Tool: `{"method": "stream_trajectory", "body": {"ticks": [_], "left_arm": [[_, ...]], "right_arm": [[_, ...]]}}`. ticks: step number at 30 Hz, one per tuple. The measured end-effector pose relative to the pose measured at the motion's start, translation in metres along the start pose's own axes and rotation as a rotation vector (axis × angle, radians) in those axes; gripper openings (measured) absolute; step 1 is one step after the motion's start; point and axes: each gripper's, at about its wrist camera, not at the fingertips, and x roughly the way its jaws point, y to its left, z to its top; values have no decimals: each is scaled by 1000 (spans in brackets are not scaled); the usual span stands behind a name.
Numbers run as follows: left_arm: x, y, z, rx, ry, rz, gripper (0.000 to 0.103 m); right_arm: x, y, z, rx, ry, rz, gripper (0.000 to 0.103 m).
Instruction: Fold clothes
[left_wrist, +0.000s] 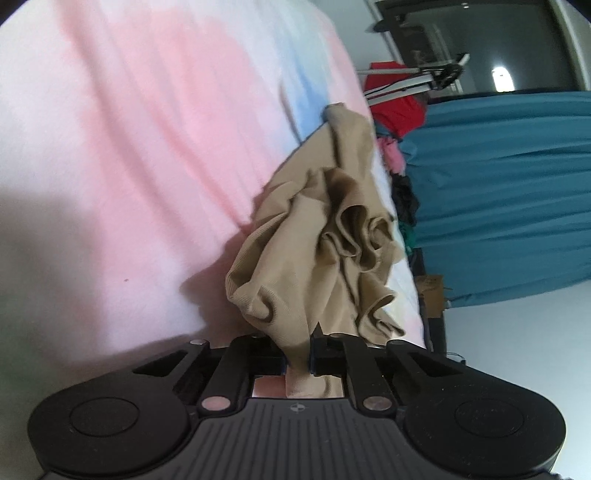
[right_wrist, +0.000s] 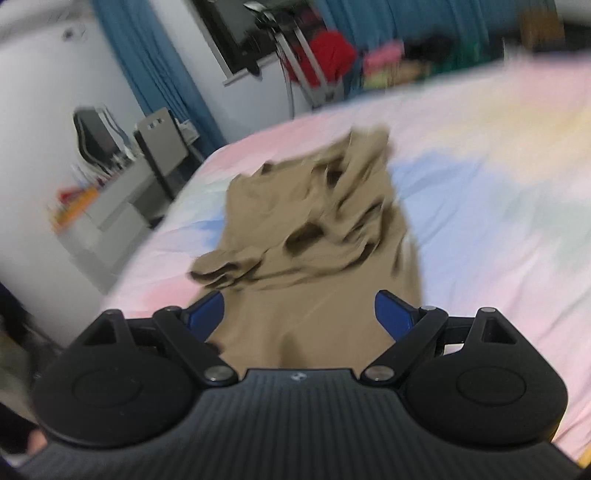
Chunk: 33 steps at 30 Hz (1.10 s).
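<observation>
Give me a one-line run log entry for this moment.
left gripper: shut on crumpled tan ribbed garment | right gripper: open over same garment | surface: pastel pink-and-blue bedsheet | fold: not yet done

A pastel pink-and-blue bed sheet (right_wrist: 480, 192) fills most of the frame. Blue curtains (left_wrist: 509, 192) hang at right, a red cloth (right_wrist: 330, 51) at top centre, an office chair (right_wrist: 94, 134) at left.
</observation>
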Motion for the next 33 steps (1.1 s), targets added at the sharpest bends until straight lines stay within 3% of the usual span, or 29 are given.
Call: {"method": "stream_trajectory", "body": {"ticks": [6, 10, 16, 24, 28, 33], "left_arm": [[-11, -12, 1, 47, -26, -44, 9], [-18, -11, -4, 43, -37, -65, 9], [-26, -12, -7, 41, -56, -89, 9], [-24, -15, -6, 53, -67, -98, 9], [-23, -16, -4, 62, -70, -96, 9], [-23, -20, -5, 79, -75, -102, 9]], "right_arm": [[28, -33, -21, 420, 231, 264, 91], [47, -34, -42, 552, 329, 334, 91], [50, -50, -55, 642, 254, 223, 88], [30, -66, -51, 695, 114, 94, 72], [26, -70, -48, 679, 86, 41, 44], [13, -69, -42, 609, 18, 13, 26]]}}
